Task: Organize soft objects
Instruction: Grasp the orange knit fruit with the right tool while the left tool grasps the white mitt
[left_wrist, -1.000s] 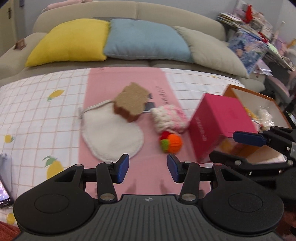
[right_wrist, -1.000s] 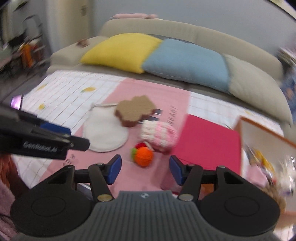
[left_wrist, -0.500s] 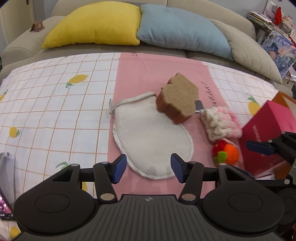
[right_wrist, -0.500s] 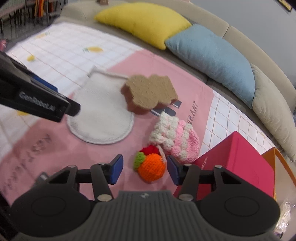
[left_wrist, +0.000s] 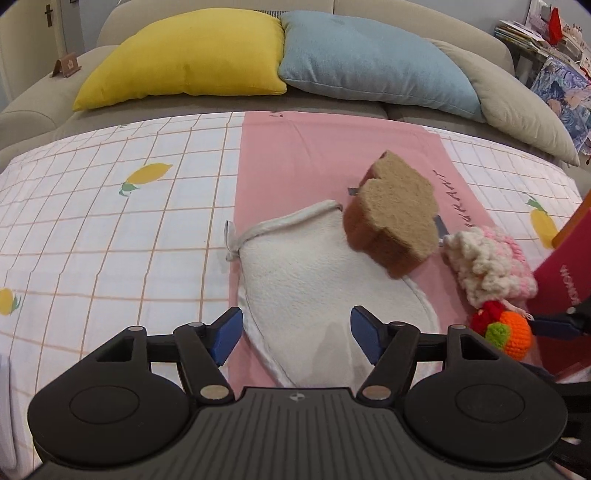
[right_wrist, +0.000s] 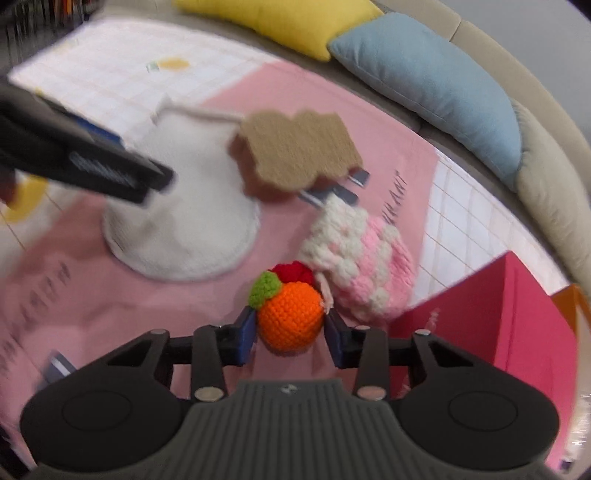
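My right gripper (right_wrist: 290, 332) has its jaws closing around a crocheted orange ball (right_wrist: 290, 317) with a green and red top. The blue pads sit just beside the ball's two sides. The ball also shows at the right edge of the left wrist view (left_wrist: 513, 336). My left gripper (left_wrist: 295, 332) hangs low over the near end of a white terry mitt (left_wrist: 325, 280), with its jaws opening and nothing between them. A brown sponge (left_wrist: 395, 218) leans on the mitt's far right side. A pink and white knitted piece (right_wrist: 362, 266) lies just behind the ball.
A red box (right_wrist: 517, 325) stands at the right, with an orange box's edge (left_wrist: 576, 218) behind it. Everything lies on a pink cloth (left_wrist: 332, 147) over a lemon-print checked sheet (left_wrist: 110, 221). Yellow (left_wrist: 184, 55), blue (left_wrist: 369, 59) and grey (left_wrist: 517, 110) pillows line the sofa back.
Both grippers have come down and forward. The right one now has the orange ball between narrower jaws. The left one has shifted over the white mitt and its jaws have widened.
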